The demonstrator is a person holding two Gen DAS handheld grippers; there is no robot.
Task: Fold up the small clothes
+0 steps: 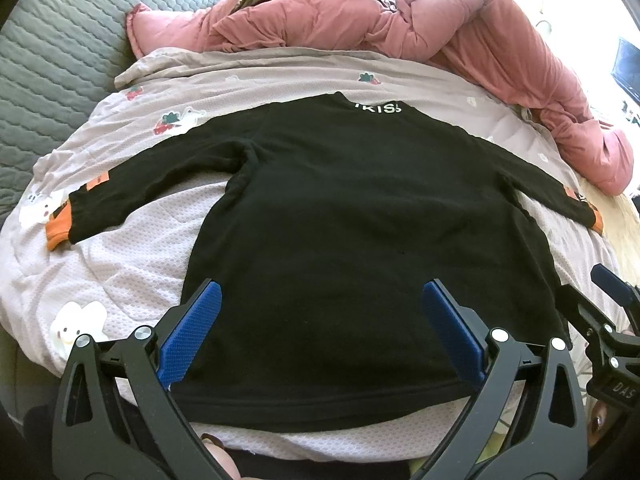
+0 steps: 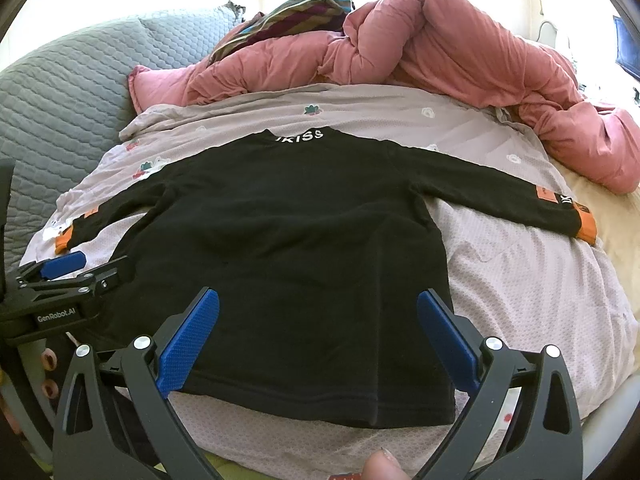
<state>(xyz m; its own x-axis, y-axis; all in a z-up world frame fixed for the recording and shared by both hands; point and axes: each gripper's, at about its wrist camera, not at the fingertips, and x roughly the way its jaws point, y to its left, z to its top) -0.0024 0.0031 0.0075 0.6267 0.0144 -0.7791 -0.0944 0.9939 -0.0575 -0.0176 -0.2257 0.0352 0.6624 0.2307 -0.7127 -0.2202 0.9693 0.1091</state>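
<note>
A small black long-sleeved top [image 1: 352, 216] [image 2: 296, 240] lies flat on the bed, back up, collar far from me with white letters, both sleeves spread out with orange cuffs. My left gripper [image 1: 320, 292] hovers open over the hem's left half, blue pads wide apart, nothing between them. My right gripper [image 2: 318, 300] is open too, above the hem's right half. The left gripper [image 2: 64, 264] shows at the left edge of the right wrist view; the right gripper [image 1: 612, 280] shows at the right edge of the left wrist view.
The top rests on a pale lilac quilt [image 1: 132, 248] [image 2: 520, 280] with small printed figures. A bunched pink duvet [image 1: 440, 28] [image 2: 460, 40] and a striped cloth [image 2: 288, 12] lie behind it. A grey quilted cushion [image 1: 60, 48] is at the left. A fingertip [image 2: 384, 466] shows below.
</note>
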